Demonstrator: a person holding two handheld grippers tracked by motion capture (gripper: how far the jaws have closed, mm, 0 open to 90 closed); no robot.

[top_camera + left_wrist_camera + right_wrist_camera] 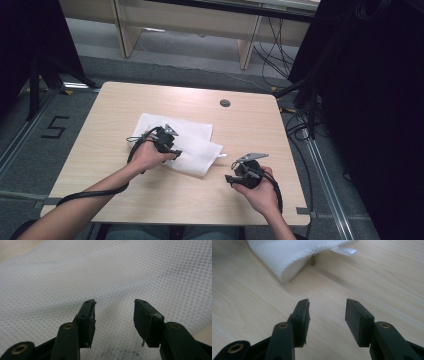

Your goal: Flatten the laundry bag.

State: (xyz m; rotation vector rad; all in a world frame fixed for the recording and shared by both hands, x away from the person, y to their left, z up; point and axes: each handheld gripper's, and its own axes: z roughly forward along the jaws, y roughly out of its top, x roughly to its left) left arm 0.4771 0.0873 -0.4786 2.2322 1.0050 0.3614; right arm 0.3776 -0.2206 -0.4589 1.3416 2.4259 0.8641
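Note:
A white mesh cloth [187,140] lies folded near the middle of the light wooden table [240,130]. My left gripper [174,154] hovers over the cloth's near left part; its jaws stand apart just above the mesh [75,277] with nothing between them. My right gripper [228,178] rests to the right of the cloth, near the table's front edge, its jaws open over bare wood [249,302]. The cloth's folded corner [287,257] and a small white tag [345,250] lie ahead of the right gripper [327,312].
A round grey cable port [225,103] sits in the tabletop at the back. Black stands and cables crowd the floor to the right [305,115]. A wooden desk frame [125,30] stands beyond the table.

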